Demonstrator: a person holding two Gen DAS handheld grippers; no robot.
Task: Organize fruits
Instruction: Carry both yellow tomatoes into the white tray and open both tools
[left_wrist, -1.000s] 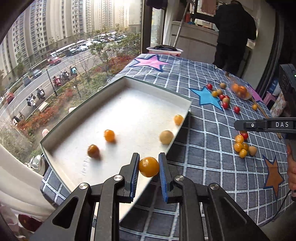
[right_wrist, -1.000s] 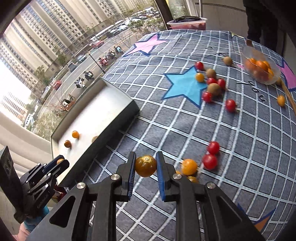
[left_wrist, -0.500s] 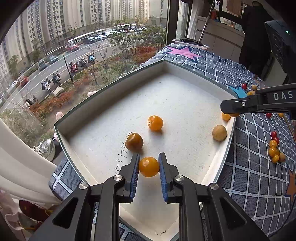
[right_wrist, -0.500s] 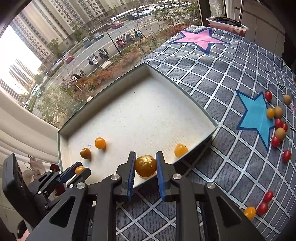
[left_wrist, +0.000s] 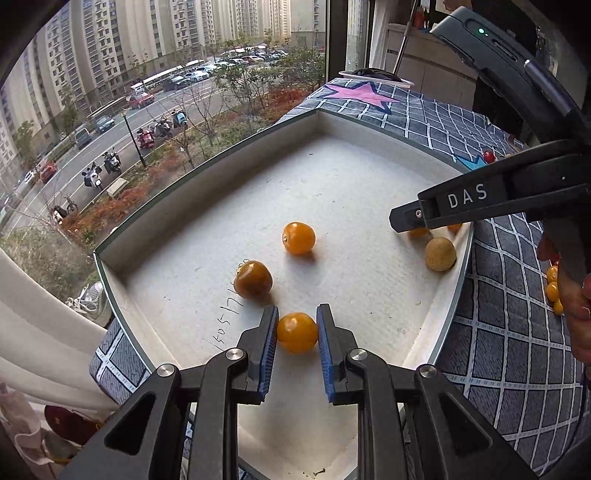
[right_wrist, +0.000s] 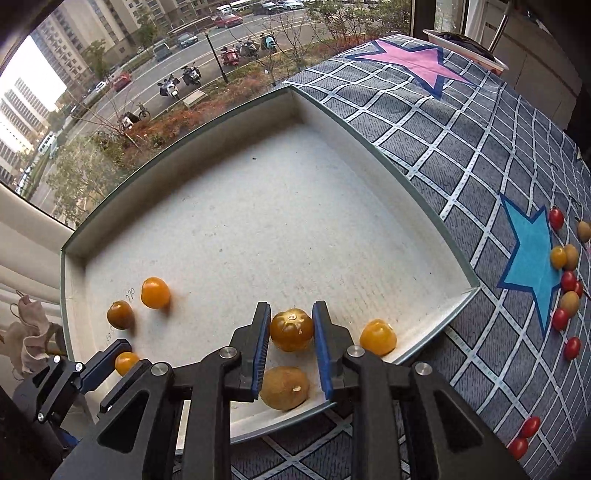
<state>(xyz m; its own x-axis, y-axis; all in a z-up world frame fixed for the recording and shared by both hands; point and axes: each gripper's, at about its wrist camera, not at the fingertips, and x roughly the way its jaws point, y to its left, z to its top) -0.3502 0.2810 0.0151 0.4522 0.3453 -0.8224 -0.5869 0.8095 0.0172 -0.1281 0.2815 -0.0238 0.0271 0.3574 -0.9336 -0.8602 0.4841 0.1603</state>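
A white shallow box (left_wrist: 207, 177) (right_wrist: 369, 147) lies on the checked cloth by the window. My left gripper (left_wrist: 296, 334) is shut on an orange tomato (left_wrist: 297, 332) low over the box's near end. My right gripper (right_wrist: 291, 328) is shut on a brownish-orange tomato (right_wrist: 291, 329) over the box's near right side; it shows from the side in the left wrist view (left_wrist: 402, 221). Loose in the box are an orange tomato (left_wrist: 299, 238) (right_wrist: 155, 292), a brownish one (left_wrist: 253, 279) (right_wrist: 119, 314), a tan fruit (left_wrist: 439, 254) (right_wrist: 284, 387) and another orange one (right_wrist: 378, 336).
Red, orange and tan small fruits (right_wrist: 565, 288) lie around a blue star on the cloth right of the box. More red ones (right_wrist: 524, 435) lie nearer. A shallow dish (right_wrist: 465, 44) stands at the table's far end. The window runs along the left.
Both grippers have carried their tomatoes from over the cloth to over the box and come lower and closer to its floor. Both stay shut on their fruit.
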